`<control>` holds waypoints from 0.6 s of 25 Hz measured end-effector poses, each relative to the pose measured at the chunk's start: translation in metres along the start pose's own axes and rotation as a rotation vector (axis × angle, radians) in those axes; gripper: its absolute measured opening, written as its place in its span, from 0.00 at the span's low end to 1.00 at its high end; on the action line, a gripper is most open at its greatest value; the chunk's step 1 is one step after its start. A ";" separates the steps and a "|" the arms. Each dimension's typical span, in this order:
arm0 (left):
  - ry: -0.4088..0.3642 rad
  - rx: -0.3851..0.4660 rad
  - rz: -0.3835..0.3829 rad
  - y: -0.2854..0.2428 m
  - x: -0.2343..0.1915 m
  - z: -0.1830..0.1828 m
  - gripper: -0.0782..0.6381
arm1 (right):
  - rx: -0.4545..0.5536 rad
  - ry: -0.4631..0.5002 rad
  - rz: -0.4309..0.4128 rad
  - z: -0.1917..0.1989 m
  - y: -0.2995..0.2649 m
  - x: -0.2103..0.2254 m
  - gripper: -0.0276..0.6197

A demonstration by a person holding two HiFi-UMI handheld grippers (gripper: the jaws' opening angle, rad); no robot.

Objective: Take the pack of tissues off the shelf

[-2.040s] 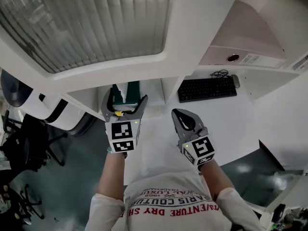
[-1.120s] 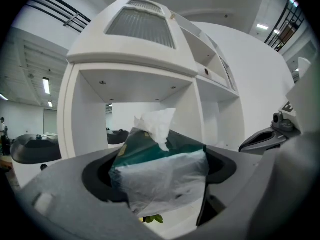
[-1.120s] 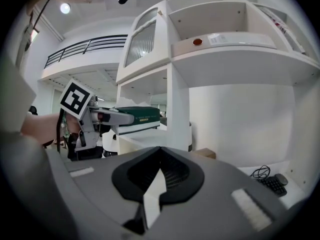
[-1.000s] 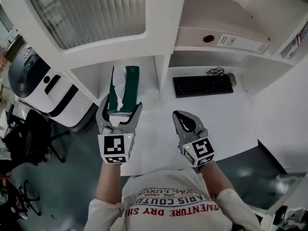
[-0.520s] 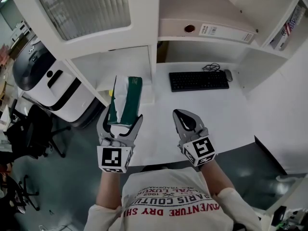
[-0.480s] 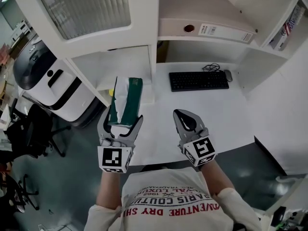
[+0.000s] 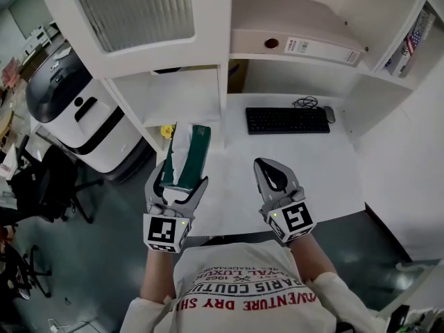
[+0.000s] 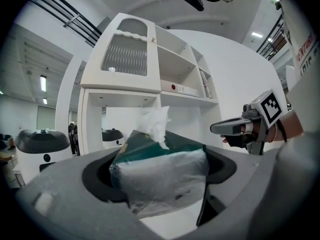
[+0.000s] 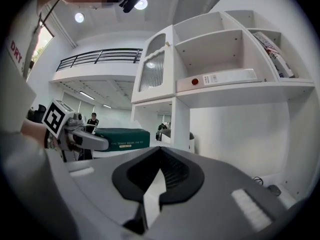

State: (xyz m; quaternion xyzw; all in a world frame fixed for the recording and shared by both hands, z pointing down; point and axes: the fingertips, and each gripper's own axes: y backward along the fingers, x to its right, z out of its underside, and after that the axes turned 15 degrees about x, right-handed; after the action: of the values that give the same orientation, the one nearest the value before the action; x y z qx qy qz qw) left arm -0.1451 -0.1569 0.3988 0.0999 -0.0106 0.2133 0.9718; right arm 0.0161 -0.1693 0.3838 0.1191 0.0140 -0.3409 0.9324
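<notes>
The pack of tissues [image 7: 186,155] is dark green with a white tissue sticking out of its top. My left gripper [image 7: 179,179] is shut on its near end and holds it in the air, in front of the white shelf unit [image 7: 182,103] and over the desk's left edge. In the left gripper view the pack [image 8: 162,159] fills the space between the jaws of the left gripper [image 8: 160,186]. My right gripper [image 7: 264,166] hovers to the right over the desk, shut and holding nothing. From the right gripper view the pack [image 9: 123,137] shows at the left.
A black keyboard [image 7: 288,120] lies on the white desk [image 7: 326,165] under the shelves. A binder [image 7: 298,44] lies flat on the shelf above. A grey and white machine [image 7: 69,109] stands left of the unit. Something small and yellow [image 7: 166,131] sits on the low shelf.
The left gripper has drawn back toward the person with the pack, which now sits out of the shelf compartment. The right gripper has barely moved.
</notes>
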 end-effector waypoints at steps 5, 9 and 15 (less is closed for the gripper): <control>-0.013 0.001 0.001 -0.002 0.000 -0.005 0.72 | 0.018 0.000 -0.022 -0.005 -0.007 -0.007 0.04; -0.020 0.001 -0.009 -0.002 -0.002 -0.009 0.72 | 0.020 -0.015 -0.040 -0.005 -0.010 -0.011 0.04; -0.010 0.005 -0.019 -0.001 -0.006 -0.013 0.72 | 0.040 0.012 -0.059 -0.013 -0.014 -0.017 0.04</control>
State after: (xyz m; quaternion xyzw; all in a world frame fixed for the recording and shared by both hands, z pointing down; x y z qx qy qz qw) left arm -0.1507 -0.1578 0.3858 0.1035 -0.0141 0.2035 0.9735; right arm -0.0053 -0.1655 0.3698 0.1393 0.0162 -0.3677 0.9193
